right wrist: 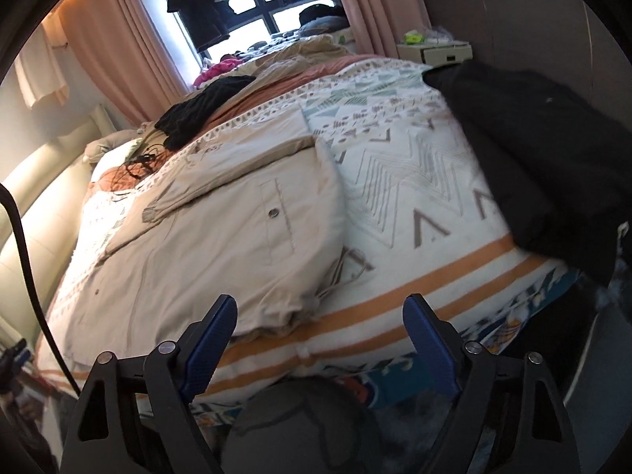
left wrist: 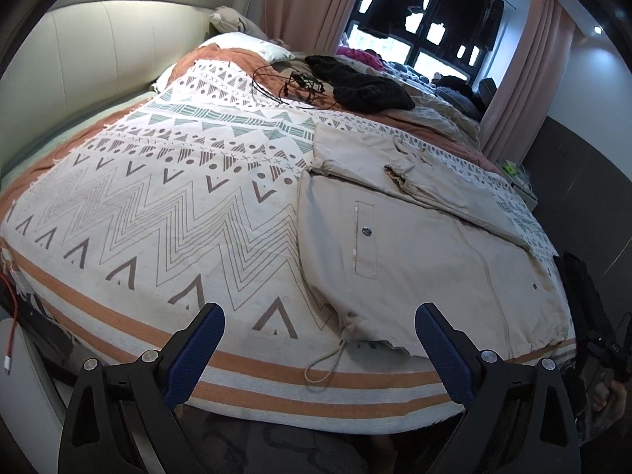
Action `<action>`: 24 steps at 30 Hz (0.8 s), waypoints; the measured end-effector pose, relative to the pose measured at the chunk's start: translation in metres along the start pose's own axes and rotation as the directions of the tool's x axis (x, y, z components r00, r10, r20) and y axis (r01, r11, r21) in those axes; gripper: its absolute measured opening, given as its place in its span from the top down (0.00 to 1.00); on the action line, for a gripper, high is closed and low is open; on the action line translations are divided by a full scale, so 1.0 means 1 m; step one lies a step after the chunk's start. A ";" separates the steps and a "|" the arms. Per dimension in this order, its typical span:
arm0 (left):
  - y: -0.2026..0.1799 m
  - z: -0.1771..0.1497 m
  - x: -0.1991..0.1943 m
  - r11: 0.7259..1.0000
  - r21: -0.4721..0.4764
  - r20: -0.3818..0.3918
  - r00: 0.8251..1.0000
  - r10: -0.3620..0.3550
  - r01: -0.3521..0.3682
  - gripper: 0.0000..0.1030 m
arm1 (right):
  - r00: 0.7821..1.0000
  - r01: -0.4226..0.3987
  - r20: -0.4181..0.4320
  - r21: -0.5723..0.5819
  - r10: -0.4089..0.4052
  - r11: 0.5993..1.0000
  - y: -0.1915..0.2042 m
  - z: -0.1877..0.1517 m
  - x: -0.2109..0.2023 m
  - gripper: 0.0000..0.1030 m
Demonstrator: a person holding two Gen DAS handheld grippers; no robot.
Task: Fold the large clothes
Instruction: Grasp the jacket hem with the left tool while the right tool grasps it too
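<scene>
Approach to the bottom hem of a large beige cotton jacket [left wrist: 426, 252], which lies flat with its sleeves crossed over the chest, on a bed spread with a white woven blanket [left wrist: 158, 205] bearing grey chevrons and orange stripes. The left gripper [left wrist: 320, 331] is spread and empty at the bed's near edge, with the hem's drawstring loop [left wrist: 322, 367] at its 12 o'clock. The right gripper [right wrist: 320, 324] is likewise spread and empty, the hem's puckered corner [right wrist: 284, 308] at its 11 o'clock. Judged next: each gripper pinches a hem corner and carries it toward the collar. The cloth looks soft, matte, elastic-gathered at the hem.
</scene>
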State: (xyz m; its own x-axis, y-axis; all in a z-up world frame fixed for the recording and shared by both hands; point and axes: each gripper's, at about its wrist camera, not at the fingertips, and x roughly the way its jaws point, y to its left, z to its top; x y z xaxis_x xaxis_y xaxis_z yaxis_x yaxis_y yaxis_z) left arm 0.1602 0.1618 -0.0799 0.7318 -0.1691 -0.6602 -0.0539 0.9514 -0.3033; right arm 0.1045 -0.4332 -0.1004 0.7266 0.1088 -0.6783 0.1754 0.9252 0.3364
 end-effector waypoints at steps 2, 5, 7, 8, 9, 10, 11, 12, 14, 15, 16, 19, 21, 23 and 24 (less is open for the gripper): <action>0.003 -0.001 0.005 1.000 -0.023 -0.017 1.000 -0.012 0.011 0.06 | 0.999 -0.025 -0.019 0.026 0.026 0.999 -0.001 -0.005 0.006 0.21; 0.009 -0.002 0.014 0.998 -0.051 -0.040 0.999 -0.033 0.031 0.11 | 0.997 -0.064 -0.042 0.077 0.068 0.995 -0.004 -0.011 0.015 0.21; 0.012 -0.002 0.023 0.996 -0.081 -0.058 0.997 -0.043 0.039 0.12 | 0.995 -0.076 -0.055 0.106 0.082 0.991 -0.007 -0.013 0.022 0.21; 0.013 -0.001 0.028 0.995 -0.094 -0.065 0.997 -0.051 0.045 0.12 | 0.995 -0.078 -0.060 0.117 0.085 0.990 -0.008 -0.013 0.025 0.21; 0.015 0.000 0.033 0.993 -0.106 -0.072 0.996 -0.059 0.051 0.13 | 0.994 -0.080 -0.066 0.132 0.090 0.988 -0.010 -0.013 0.028 0.21; 0.016 0.000 0.037 0.992 -0.115 -0.077 0.995 -0.062 0.053 0.13 | 0.993 -0.082 -0.073 0.146 0.094 0.986 -0.011 -0.013 0.032 0.21; 0.017 0.001 0.043 0.991 -0.124 -0.082 0.995 -0.062 0.052 0.13 | 0.992 -0.084 -0.080 0.158 0.097 0.984 -0.013 -0.012 0.035 0.21; 0.019 0.001 0.047 0.990 -0.131 -0.086 0.994 -0.062 0.051 0.14 | 0.991 -0.083 -0.088 0.167 0.098 0.982 -0.014 -0.012 0.039 0.21; 0.022 0.001 0.057 0.987 -0.151 -0.095 0.993 -0.066 0.051 0.17 | 0.990 -0.087 -0.098 0.178 0.105 0.980 -0.015 -0.011 0.047 0.21; 0.024 0.002 0.062 0.985 -0.165 -0.105 0.992 -0.072 0.054 0.18 | 0.988 -0.092 -0.103 0.182 0.112 0.979 -0.016 -0.011 0.051 0.21; 0.026 0.003 0.069 0.981 -0.185 -0.117 0.990 -0.080 0.057 0.20 | 0.987 -0.097 -0.109 0.187 0.119 0.977 -0.016 -0.011 0.055 0.22; 0.035 0.004 0.084 0.964 -0.253 -0.125 0.985 -0.118 0.083 0.26 | 0.980 -0.119 -0.130 0.217 0.149 0.969 -0.018 -0.008 0.067 0.23; 0.039 0.004 0.095 0.953 -0.289 -0.143 0.980 -0.140 0.095 0.31 | 0.978 -0.123 -0.136 0.234 0.158 0.965 -0.020 -0.007 0.075 0.26; 0.041 0.004 0.104 0.942 -0.318 -0.160 0.973 -0.165 0.107 0.36 | 0.976 -0.123 -0.145 0.259 0.165 0.958 -0.024 -0.007 0.083 0.29; 0.040 0.004 0.108 0.938 -0.327 -0.166 0.970 -0.178 0.116 0.36 | 0.973 -0.130 -0.148 0.274 0.175 0.953 -0.026 -0.007 0.087 0.29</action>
State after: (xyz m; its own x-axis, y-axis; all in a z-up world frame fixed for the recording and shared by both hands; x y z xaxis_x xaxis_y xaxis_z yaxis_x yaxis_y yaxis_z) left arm 0.2395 0.1828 -0.1603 0.6064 -0.3762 -0.7005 -0.1874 0.7886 -0.5857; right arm 0.1586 -0.4448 -0.1728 0.6393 0.3217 -0.6984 0.2549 0.7683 0.5872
